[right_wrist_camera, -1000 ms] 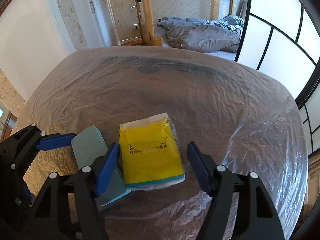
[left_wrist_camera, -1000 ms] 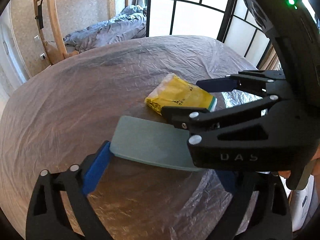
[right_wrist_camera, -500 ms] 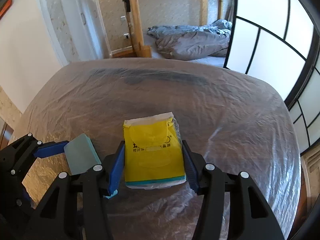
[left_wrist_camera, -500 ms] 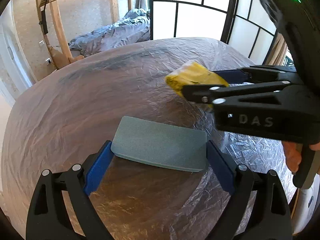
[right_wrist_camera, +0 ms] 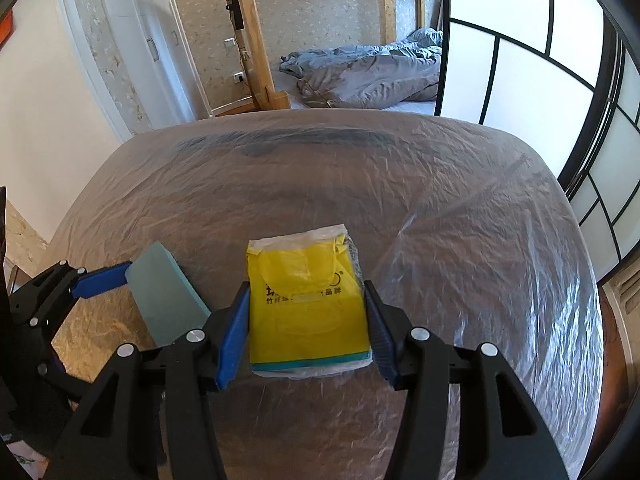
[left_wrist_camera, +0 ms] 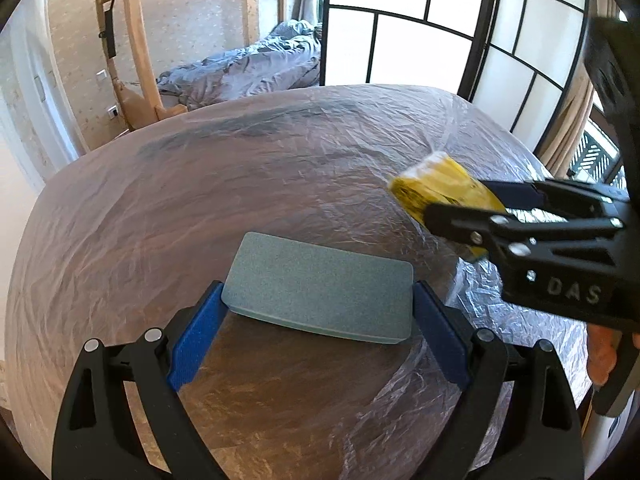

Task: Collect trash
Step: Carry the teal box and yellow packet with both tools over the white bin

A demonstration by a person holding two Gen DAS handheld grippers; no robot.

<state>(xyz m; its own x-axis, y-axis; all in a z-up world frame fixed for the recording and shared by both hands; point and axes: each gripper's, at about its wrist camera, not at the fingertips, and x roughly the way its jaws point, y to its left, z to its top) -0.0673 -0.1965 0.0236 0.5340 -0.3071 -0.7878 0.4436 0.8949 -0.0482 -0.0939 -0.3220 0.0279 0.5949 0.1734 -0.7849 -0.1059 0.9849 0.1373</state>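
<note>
Yellow packet (right_wrist_camera: 308,312), grey-green slab (left_wrist_camera: 320,292), blue pads (right_wrist_camera: 234,334)

Daylight floods in through the paned screens (left_wrist_camera: 404,44) beyond and to the right of the tongs, blowing them out to white. The plastic sheet (right_wrist_camera: 460,240) over the desk glints and crinkles with glare. Both fisheye views bend hard at their dark rims. The yellow packet (left_wrist_camera: 436,188) is slightly blurred in the left view.
</note>
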